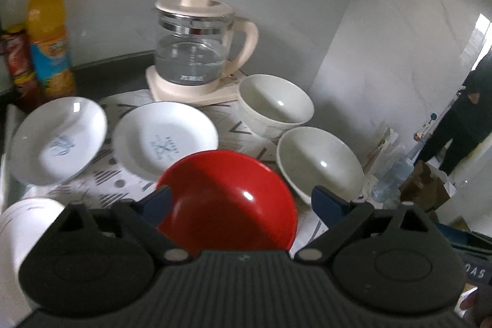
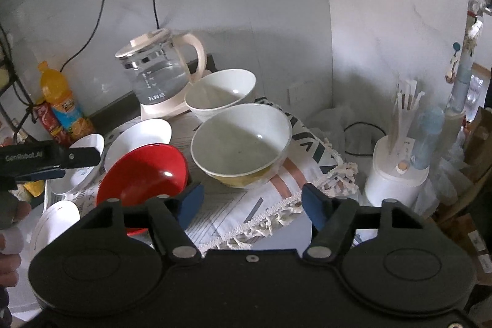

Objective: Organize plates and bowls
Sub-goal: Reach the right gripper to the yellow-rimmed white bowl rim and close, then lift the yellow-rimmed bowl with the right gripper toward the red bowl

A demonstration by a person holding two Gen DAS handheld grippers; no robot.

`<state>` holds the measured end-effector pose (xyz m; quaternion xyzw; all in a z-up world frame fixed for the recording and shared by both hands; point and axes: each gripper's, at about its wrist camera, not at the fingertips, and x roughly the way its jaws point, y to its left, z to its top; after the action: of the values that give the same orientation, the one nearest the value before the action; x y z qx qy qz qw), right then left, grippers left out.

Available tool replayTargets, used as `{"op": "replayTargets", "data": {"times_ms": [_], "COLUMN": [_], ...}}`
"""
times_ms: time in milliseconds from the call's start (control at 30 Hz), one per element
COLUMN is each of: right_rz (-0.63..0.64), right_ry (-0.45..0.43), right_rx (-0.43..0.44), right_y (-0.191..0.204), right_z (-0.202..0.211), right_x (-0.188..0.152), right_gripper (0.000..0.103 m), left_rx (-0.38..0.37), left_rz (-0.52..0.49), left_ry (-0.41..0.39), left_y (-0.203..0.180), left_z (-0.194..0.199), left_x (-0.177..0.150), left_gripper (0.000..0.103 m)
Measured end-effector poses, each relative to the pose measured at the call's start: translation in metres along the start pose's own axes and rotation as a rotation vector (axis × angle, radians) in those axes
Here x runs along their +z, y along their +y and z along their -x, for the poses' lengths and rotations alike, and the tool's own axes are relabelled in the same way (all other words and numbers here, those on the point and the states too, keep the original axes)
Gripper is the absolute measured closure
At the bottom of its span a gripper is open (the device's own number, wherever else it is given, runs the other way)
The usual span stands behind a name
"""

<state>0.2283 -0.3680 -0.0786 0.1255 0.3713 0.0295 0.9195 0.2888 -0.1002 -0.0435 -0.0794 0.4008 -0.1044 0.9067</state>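
Observation:
A red bowl (image 1: 230, 199) sits on the patterned cloth (image 1: 240, 128), right in front of my open left gripper (image 1: 243, 202), between its blue fingertips. Two white plates (image 1: 58, 140) (image 1: 166, 140) lie behind it to the left. Two white bowls (image 1: 276, 103) (image 1: 319, 159) stand to the right. Another white dish (image 1: 24, 223) is at the lower left. My right gripper (image 2: 252, 202) is open and empty, above the cloth's fringed edge, just in front of the near white bowl (image 2: 243, 143). The red bowl (image 2: 144, 171) is to its left.
A glass kettle (image 1: 196, 51) on its base stands at the back, with cords up the wall. An orange drink bottle (image 1: 49, 39) and a red can (image 1: 18, 63) stand at the back left. A white holder with sticks (image 2: 396, 171) stands off the cloth's right edge.

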Motion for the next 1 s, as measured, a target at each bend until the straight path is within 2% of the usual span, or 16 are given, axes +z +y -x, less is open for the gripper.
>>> {"op": "replayTargets", "data": {"times_ms": [333,467,700,1000], "right_rz": [-0.07,-0.096,-0.117,-0.147], "right_ry": [0.065,0.09,0.128,0.208], "right_rx": [-0.036,-0.055,-0.069,-0.096], "right_y": [-0.01,-0.012,-0.011,-0.013], "right_z": [-0.053,-0.071,-0.097,-0.129], "right_x": [0.019,0.025,0.033,0.034], "right_gripper": [0.038,0.041,0.044,0.057], "left_rx": [-0.06,-0.065,-0.086,-0.082], "left_rz": [-0.052,-0.069,-0.11,-0.146], "left_ry": [0.077,0.12,0.173,0.245], "left_y": [-0.016,-0.02,-0.027,-0.03], "left_z": [-0.07,-0.093,-0.125,-0.162], "left_x": [0.033,0.042,0.052,0.053], "left_gripper": [0.021,0.03,0.035,0.052]}}
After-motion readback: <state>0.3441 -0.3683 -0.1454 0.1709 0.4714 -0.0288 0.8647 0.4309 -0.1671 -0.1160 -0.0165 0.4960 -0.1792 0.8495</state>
